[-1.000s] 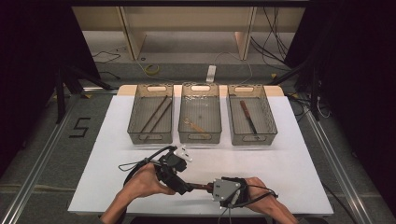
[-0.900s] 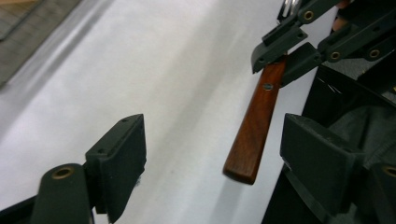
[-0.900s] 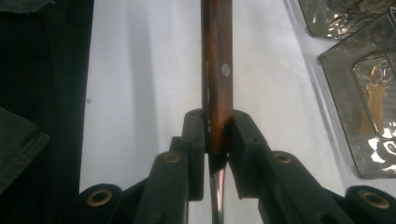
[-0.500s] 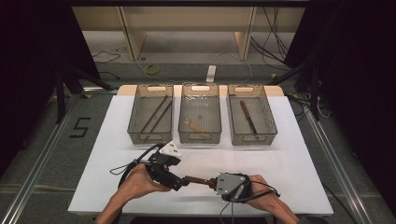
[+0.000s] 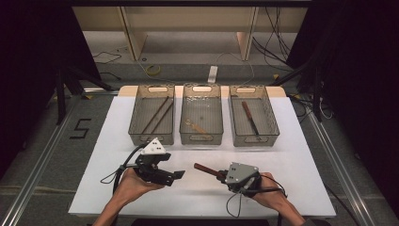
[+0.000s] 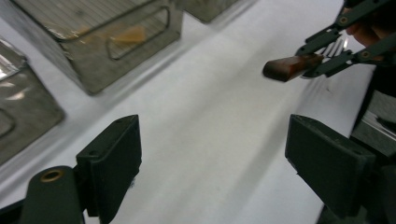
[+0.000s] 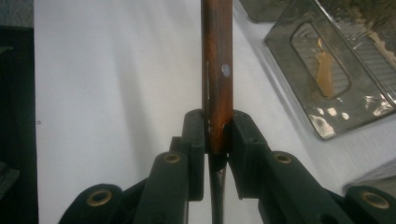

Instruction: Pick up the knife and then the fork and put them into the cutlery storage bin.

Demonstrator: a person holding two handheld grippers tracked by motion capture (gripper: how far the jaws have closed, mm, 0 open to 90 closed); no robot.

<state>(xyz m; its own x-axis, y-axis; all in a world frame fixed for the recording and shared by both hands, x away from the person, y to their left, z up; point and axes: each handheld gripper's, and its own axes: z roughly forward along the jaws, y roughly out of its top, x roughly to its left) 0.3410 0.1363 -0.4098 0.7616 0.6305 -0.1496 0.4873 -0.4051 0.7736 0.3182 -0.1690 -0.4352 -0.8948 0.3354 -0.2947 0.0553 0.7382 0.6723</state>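
Observation:
A utensil with a brown wooden handle (image 5: pixel 204 169) (image 6: pixel 292 66) (image 7: pixel 217 56) is held level just above the white table, its handle pointing left. My right gripper (image 5: pixel 220 174) (image 7: pixel 217 126) is shut on it near the metal end; fork-like tines show behind the handle in the left gripper view. To the left of the handle's free end my left gripper (image 5: pixel 176 175) (image 6: pixel 215 154) is open. Its jaws have just been opening and nothing is between them.
Three clear trays stand in a row at the back of the white table (image 5: pixel 291 155). The left tray (image 5: pixel 136 117) holds two thin brown sticks, the middle tray (image 5: pixel 201 139) a pale wooden utensil, and the right tray (image 5: pixel 268 113) a dark-handled knife (image 5: pixel 249 117).
My left gripper has let go of the wooden handle and drawn away to the left. The right gripper has shifted slightly right with the utensil, leaving a gap between the two.

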